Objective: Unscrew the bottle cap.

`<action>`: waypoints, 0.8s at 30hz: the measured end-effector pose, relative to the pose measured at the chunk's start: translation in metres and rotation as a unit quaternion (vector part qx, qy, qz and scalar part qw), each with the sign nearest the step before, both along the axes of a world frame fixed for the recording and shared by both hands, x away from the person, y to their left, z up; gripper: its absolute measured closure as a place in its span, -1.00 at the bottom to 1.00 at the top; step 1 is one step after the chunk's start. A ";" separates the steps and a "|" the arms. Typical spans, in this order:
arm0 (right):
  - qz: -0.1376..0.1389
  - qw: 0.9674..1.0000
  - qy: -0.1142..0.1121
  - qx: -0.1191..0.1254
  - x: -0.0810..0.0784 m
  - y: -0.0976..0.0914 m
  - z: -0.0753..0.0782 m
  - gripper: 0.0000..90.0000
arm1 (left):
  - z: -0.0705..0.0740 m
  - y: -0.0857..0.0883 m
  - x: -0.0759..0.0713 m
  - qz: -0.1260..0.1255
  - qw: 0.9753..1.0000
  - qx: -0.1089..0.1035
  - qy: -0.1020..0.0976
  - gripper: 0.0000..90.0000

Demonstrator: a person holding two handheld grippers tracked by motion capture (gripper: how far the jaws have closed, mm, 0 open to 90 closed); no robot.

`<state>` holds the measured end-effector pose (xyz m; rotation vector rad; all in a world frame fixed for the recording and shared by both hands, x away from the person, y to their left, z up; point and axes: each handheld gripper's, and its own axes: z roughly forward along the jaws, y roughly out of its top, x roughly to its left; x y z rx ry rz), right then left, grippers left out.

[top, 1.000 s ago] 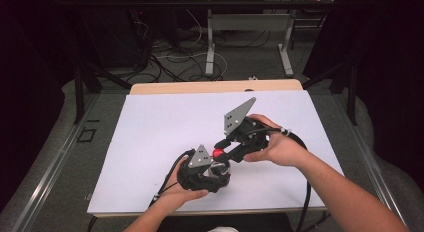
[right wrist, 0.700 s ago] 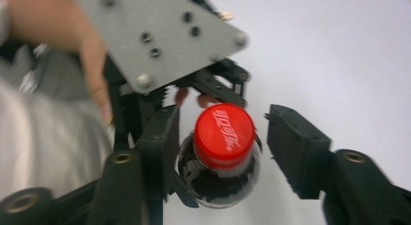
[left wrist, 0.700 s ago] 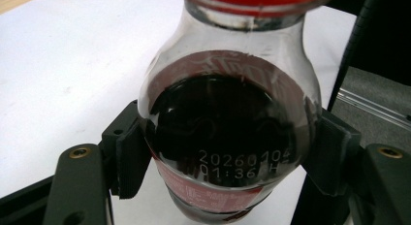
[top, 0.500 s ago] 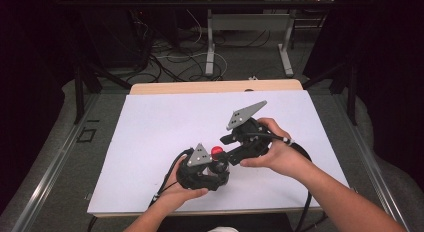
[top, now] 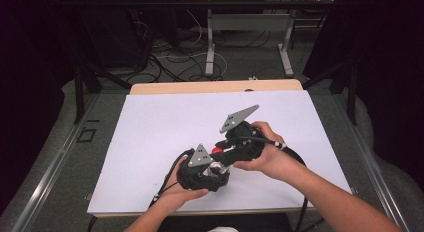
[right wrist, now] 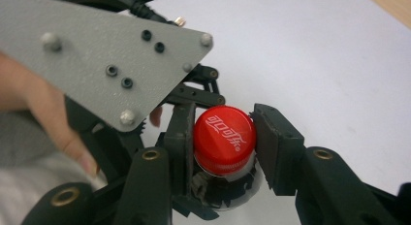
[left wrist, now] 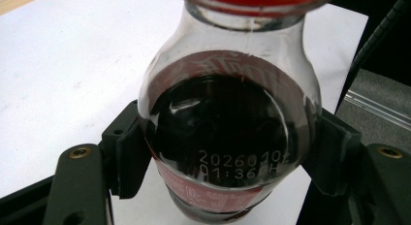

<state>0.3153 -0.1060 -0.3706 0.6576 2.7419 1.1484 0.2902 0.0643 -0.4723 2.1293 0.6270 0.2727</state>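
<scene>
I had the cola bottle [left wrist: 228, 133] clamped by its body in the left gripper [top: 202, 171] above the white table [top: 150, 137], the right gripper [right wrist: 224, 142] closed on its red cap [right wrist: 224, 137], still on, unscrewing yet to do.

— What has been altered since the earlier pictures?
— The right gripper [top: 223, 154] has been swung lower and shifted slightly; its grey plate [top: 240, 118] is now tilted flatter.
— And its jaws?
— They have just been closing on the red cap [right wrist: 225, 139], apparently gripped.
</scene>
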 end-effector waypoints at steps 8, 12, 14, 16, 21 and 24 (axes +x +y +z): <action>0.222 0.975 -0.006 -0.004 0.031 -0.011 0.001 0.36 | 0.000 -0.004 -0.003 -0.023 1.000 0.003 0.002 -0.34; 0.237 0.971 -0.037 -0.011 0.028 -0.010 0.002 0.23 | 0.001 -0.003 -0.003 -0.021 1.000 0.000 0.008 -0.34; 0.203 0.978 -0.038 -0.004 0.023 -0.009 0.003 -0.02 | 0.002 -0.002 -0.002 -0.018 1.000 0.000 0.005 -0.34; 0.156 0.987 -0.022 0.010 0.017 -0.010 0.005 -0.05 | 0.002 -0.002 -0.002 -0.008 1.000 -0.007 0.003 -0.34; 0.026 0.999 -0.019 0.004 -0.002 -0.009 0.008 0.04 | 0.002 0.000 0.000 0.001 1.000 -0.009 0.004 -0.34; -0.005 1.000 -0.003 0.004 -0.005 -0.008 0.007 0.08 | 0.003 0.001 0.001 -0.006 1.000 0.003 0.010 -0.34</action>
